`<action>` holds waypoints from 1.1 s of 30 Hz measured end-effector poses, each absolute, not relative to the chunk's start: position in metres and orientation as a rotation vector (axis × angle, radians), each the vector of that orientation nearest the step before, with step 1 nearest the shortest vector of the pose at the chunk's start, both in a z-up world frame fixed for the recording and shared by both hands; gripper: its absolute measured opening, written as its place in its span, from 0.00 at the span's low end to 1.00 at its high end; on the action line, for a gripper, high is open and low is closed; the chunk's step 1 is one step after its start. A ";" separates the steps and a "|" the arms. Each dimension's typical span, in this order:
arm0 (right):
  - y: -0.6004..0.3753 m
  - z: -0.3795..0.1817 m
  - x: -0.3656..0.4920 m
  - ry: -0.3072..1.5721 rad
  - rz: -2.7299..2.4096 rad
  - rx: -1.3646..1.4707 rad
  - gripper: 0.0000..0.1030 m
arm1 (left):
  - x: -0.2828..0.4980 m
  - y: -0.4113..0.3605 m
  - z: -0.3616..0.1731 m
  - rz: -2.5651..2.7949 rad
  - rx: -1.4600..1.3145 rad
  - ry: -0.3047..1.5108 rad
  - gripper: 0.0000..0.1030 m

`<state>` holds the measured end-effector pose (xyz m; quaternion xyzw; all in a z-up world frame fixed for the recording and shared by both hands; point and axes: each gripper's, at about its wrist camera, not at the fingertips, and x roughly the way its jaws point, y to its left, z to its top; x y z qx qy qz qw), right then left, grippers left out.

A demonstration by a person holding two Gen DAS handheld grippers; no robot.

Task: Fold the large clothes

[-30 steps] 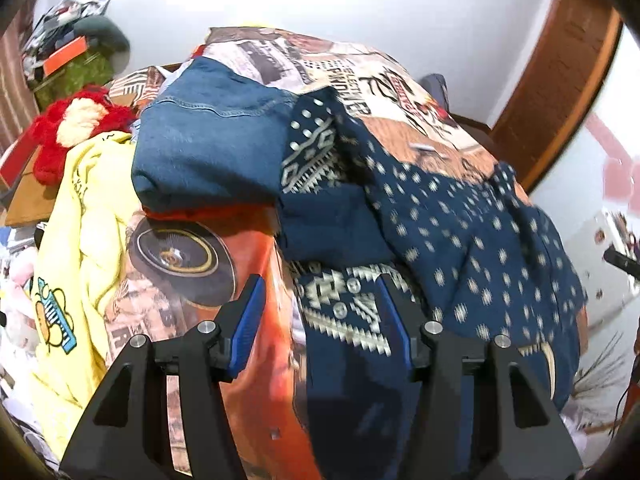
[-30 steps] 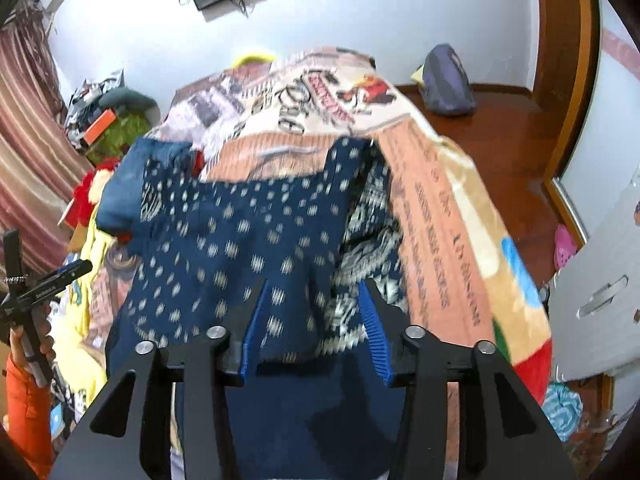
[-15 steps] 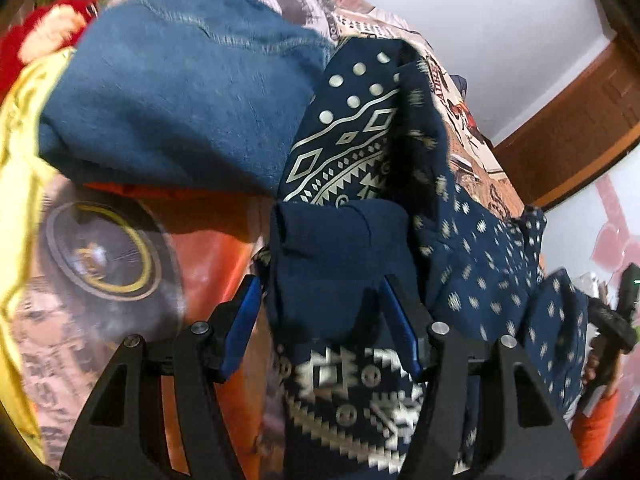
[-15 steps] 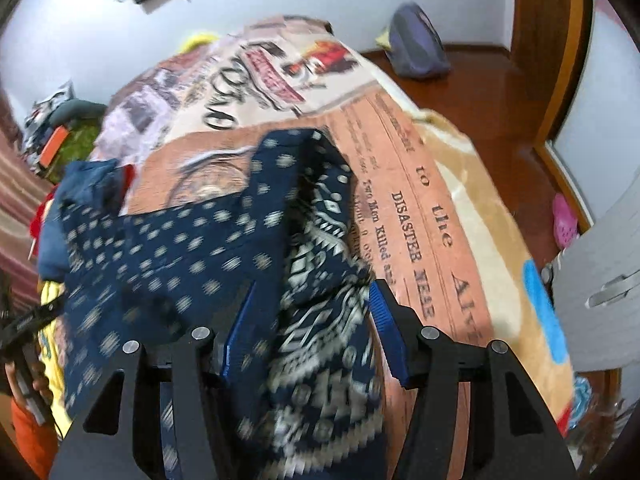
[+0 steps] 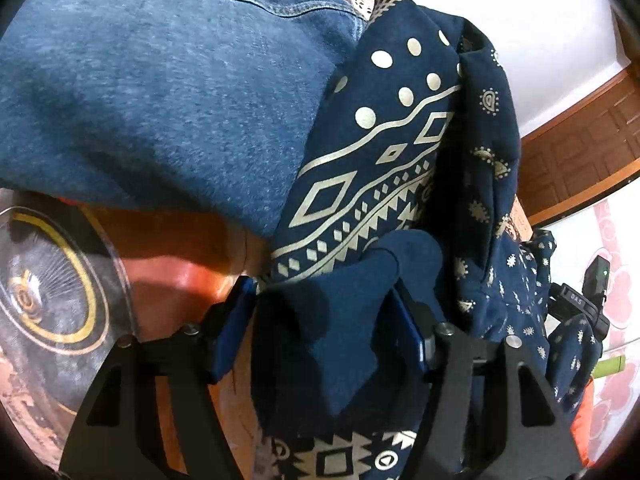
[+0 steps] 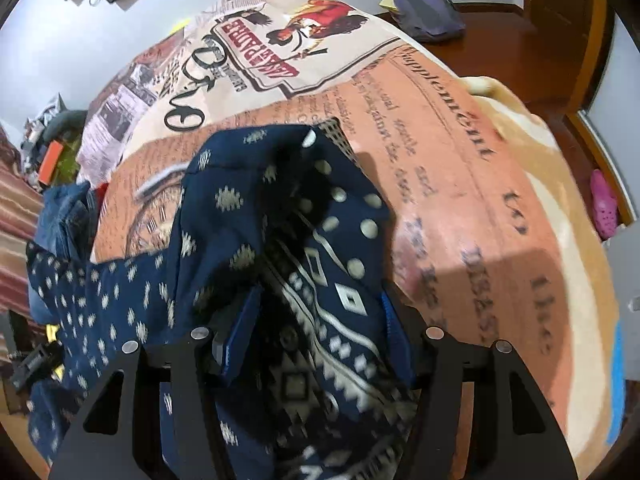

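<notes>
1. Bedroom scene: a printed blanket [image 6: 460,184] with newspaper-style lettering covers the bed, with a white wall and a wooden door frame behind it.
2. Lying bunched on the blanket is the task's garment, a navy patterned garment [image 6: 280,216] with cream dots and diamond borders, draped between both tools.
3. In the left wrist view, the left gripper [image 5: 324,320] has its jaws spread, with a plain navy fold filling the gap between the blue pads; they appear to press the cloth from either side.
4. In the right wrist view, the right gripper [image 6: 316,320] likewise has patterned cloth heaped between its jaws. This view is blurred, so I cannot tell whether it truly grips.
5. Folded blue jeans [image 5: 168,92] lie just beside the garment, touching its patterned edge.
6. Risks, as I judge them: each gripper seems to hold several bunched layers, so a lift could shed one layer or drag a crooked fold. The garment's edge against the jeans could snag and pull that stack apart.
</notes>
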<state>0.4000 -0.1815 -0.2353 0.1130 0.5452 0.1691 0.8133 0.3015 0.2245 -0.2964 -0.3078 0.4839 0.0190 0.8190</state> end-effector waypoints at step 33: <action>-0.118 -0.069 0.406 0.795 0.516 0.243 0.09 | 0.308 0.201 -0.099 0.022 -0.349 0.655 0.18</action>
